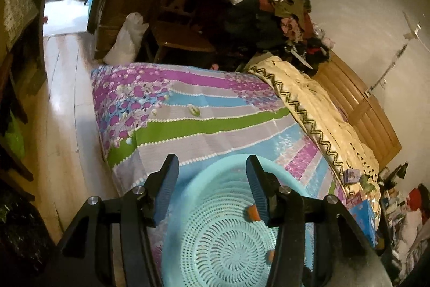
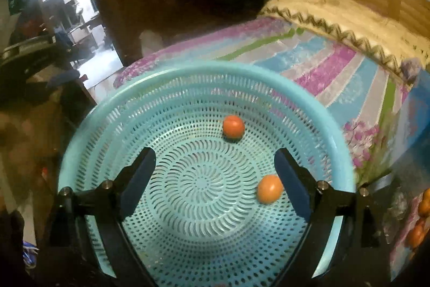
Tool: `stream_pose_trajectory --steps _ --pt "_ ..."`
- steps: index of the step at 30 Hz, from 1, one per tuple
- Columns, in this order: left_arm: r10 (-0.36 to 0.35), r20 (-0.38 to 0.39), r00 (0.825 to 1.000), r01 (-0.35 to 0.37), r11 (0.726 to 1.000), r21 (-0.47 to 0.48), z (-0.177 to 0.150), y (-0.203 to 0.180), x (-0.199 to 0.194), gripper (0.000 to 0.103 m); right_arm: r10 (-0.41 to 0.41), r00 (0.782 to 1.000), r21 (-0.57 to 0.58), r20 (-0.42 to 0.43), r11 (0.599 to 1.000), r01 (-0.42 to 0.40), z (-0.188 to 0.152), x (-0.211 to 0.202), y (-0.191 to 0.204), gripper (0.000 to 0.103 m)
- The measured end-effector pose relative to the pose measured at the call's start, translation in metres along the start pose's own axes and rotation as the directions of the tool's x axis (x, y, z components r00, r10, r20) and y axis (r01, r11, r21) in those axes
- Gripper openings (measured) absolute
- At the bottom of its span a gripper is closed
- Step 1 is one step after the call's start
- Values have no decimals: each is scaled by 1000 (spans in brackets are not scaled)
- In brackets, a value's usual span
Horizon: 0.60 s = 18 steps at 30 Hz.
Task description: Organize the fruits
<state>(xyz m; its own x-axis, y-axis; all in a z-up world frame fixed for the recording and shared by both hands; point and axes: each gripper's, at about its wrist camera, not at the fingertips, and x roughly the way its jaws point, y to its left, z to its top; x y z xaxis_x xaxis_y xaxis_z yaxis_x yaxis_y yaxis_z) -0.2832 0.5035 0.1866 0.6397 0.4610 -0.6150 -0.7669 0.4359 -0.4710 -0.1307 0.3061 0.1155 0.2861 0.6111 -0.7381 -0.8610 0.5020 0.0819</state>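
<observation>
Both the left tool (image 1: pixel 212 166) and right tool (image 2: pixel 215 160) hang spread and empty over the basket (image 2: pixel 188 77) (on the bed (image 1: pixel 201 123)), where two oranges (image 2: pixel 233 126) lie apart.

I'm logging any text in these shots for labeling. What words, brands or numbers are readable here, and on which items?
None can be read.
Wall hanging, upper left in the left wrist view: rows of print, too small and blurred.
Blue box at the bed's right edge: printing, illegible.
Small purple box on the quilt: markings too small.
Turquoise basket and its oranges: no lettering visible.
</observation>
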Motion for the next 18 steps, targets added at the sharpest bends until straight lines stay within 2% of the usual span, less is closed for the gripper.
stream_pose_trajectory --steps 2,4,6,7,8,10,11,12,13,15,16,17,18 --pt "-14 17 1000 13 998 65 -4 -22 -11 54 -22 998 5 55 1000 22 1 -27 -4 90" --pt "-69 26 997 64 986 153 -13 -56 -24 54 -56 988 32 146 998 52 -5 -72 -16 90" --pt "-169 19 985 158 950 271 -32 -106 -43 57 -94 971 71 220 994 80 -21 -115 -38 95" --pt "-215 5 977 203 929 310 -42 -125 -50 60 -141 962 104 232 987 120 -33 -133 -54 96" --pt "-282 -27 959 273 893 357 -57 -152 -59 61 -193 954 138 229 977 165 -48 -148 -69 96" --pt "-390 -103 915 393 805 445 -91 -201 -74 64 -305 935 227 179 938 262 -88 -176 -109 96" --pt "-440 -160 884 458 742 489 -116 -228 -81 69 -348 926 272 145 914 302 -107 -187 -126 96" --pt "-474 -214 854 512 694 505 -136 -246 -86 72 -397 914 338 85 874 348 -137 -201 -151 94" --pt "-507 -291 812 580 640 504 -164 -267 -90 74 -428 903 379 39 842 383 -157 -210 -166 89" --pt "-517 -431 740 672 540 506 -218 -301 -88 74 -483 871 475 -88 749 463 -209 -232 -202 70" --pt "-509 -484 711 703 500 506 -245 -315 -84 74 -492 859 512 -144 706 490 -234 -241 -216 67" --pt "-486 -534 692 722 467 510 -275 -327 -76 74 -500 845 540 -188 667 514 -258 -250 -229 62" --pt "-455 -584 672 740 446 503 -301 -335 -66 74 -503 837 549 -214 647 529 -272 -254 -235 56"
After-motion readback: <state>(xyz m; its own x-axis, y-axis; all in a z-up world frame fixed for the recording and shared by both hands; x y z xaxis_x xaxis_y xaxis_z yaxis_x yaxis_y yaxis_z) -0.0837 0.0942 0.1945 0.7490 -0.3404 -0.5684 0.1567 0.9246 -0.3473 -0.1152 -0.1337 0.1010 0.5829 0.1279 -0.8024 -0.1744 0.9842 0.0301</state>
